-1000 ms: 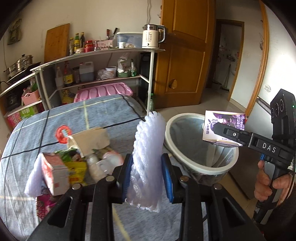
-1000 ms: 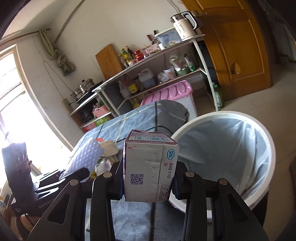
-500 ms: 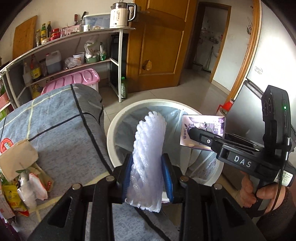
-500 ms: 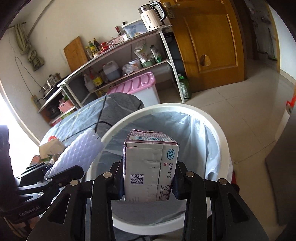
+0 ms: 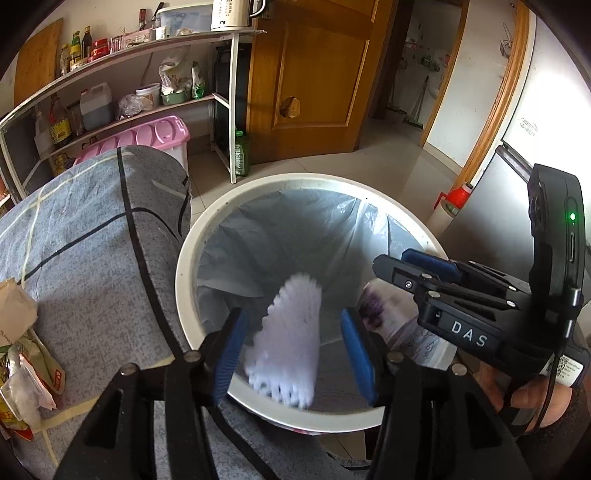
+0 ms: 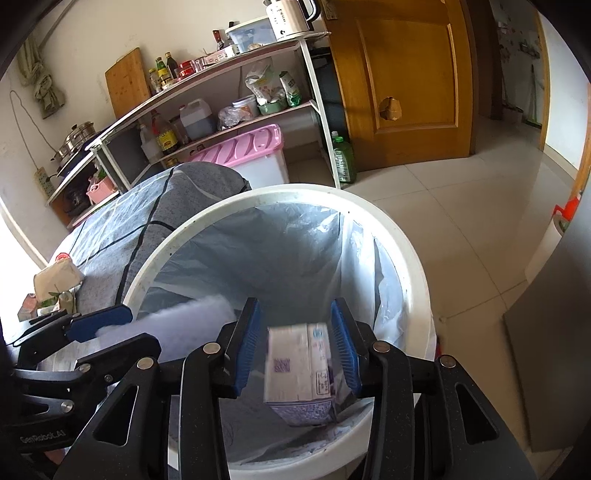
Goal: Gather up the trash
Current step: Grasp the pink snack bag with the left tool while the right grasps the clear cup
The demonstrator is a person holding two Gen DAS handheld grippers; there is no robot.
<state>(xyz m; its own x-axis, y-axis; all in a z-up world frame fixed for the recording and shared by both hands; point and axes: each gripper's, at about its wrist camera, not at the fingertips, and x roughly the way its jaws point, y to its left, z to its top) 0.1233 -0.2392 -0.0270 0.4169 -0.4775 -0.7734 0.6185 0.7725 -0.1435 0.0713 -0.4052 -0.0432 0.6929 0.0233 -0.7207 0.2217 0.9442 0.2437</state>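
Both of my tools hang over the white bin [image 5: 183, 266], which fills the centre of each view with its thin plastic liner [image 6: 295, 251]. My left tool [image 5: 291, 350] has its jaws opening; the white foam net [image 5: 291, 332] sits blurred between the blue pads without being pressed, over the bin's mouth. My right tool [image 6: 295, 350] is opening too, and the small purple-and-white carton [image 6: 299, 369] between its pads looks loose and tilted, blurred, above the liner.

At the left of the left wrist view the bench [image 5: 85, 258] under its grey cloth touches the bin's rim, with more wrappers [image 5: 22, 354] lying at the far left edge. Behind it stand a pink-lidded box [image 5: 140, 136] and a shelf rack [image 5: 147, 66] carrying bottles, a jug and a kettle [image 6: 288, 16]. A wooden door [image 5: 314, 74] fills the upper middle, and a green bottle [image 6: 341, 158] stands on the floor beside the rack.

I can read "DAS" on the right tool's side in the left view, and "GenRobot.AI" faintly on the left tool's body at the lower left of the right view. The carton shows a QR code; its other print is too smeared to read.
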